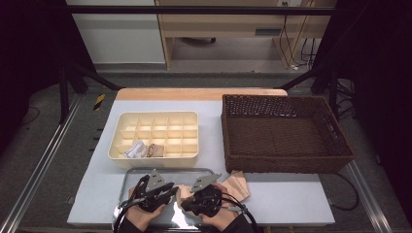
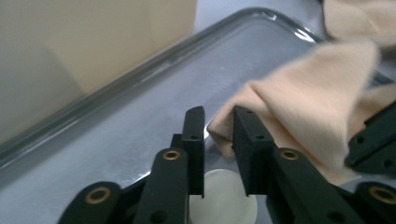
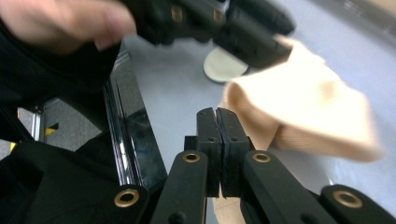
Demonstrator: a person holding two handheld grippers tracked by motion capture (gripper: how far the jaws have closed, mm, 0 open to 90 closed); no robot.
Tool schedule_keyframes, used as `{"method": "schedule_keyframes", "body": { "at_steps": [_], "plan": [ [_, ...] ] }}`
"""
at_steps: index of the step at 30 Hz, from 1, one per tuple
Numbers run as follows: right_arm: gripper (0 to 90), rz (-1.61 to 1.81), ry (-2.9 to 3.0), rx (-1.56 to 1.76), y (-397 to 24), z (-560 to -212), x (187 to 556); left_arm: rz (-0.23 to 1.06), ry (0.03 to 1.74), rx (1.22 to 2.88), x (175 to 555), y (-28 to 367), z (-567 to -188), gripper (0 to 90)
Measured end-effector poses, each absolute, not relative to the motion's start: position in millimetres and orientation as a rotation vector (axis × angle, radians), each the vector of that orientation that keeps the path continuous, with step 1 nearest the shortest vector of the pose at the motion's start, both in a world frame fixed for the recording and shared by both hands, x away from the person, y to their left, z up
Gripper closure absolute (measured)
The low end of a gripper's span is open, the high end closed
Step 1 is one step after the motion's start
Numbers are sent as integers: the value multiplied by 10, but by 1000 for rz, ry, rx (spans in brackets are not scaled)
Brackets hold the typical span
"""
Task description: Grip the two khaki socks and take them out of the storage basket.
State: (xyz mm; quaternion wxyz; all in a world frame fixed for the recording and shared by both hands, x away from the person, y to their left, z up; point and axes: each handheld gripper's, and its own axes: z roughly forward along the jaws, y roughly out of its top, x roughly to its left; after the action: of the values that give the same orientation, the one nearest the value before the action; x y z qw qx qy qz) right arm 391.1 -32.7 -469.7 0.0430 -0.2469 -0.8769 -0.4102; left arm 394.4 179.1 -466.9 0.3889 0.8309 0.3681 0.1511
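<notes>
A peach cloth (image 1: 238, 187) lies partly on the metal tray (image 1: 165, 170) at the table's front edge, its other end trailing off to the right. In the left gripper view, my left gripper (image 2: 218, 116) is open a little, and a folded corner of the cloth (image 2: 308, 93) rests against its right jaw without being pressed. My right gripper (image 3: 215, 114) is shut, pad against pad, with the cloth (image 3: 317, 107) beside and under it; no cloth shows between its tips. In the high view the left gripper (image 1: 172, 191) and right gripper (image 1: 183, 204) face each other closely.
A cream compartment box (image 1: 155, 114) behind the tray holds a white roll (image 1: 134, 149) and a tan roll (image 1: 154, 149). A brown wicker basket (image 1: 282, 162) stands at the right. A white disc (image 2: 224, 200) sits on the tray under the left jaws.
</notes>
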Motion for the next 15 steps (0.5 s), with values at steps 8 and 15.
{"method": "schedule_keyframes", "body": {
  "at_steps": [8,15],
  "plan": [
    [867,-1225,-2692,-743,-286,-4780,3885,352,935,2003,3914,1916,-4486,628],
    [826,-1258,-2681,-738,-304,-4764,3856,287,909,2059,3881,1803,-4565,614]
  ]
}}
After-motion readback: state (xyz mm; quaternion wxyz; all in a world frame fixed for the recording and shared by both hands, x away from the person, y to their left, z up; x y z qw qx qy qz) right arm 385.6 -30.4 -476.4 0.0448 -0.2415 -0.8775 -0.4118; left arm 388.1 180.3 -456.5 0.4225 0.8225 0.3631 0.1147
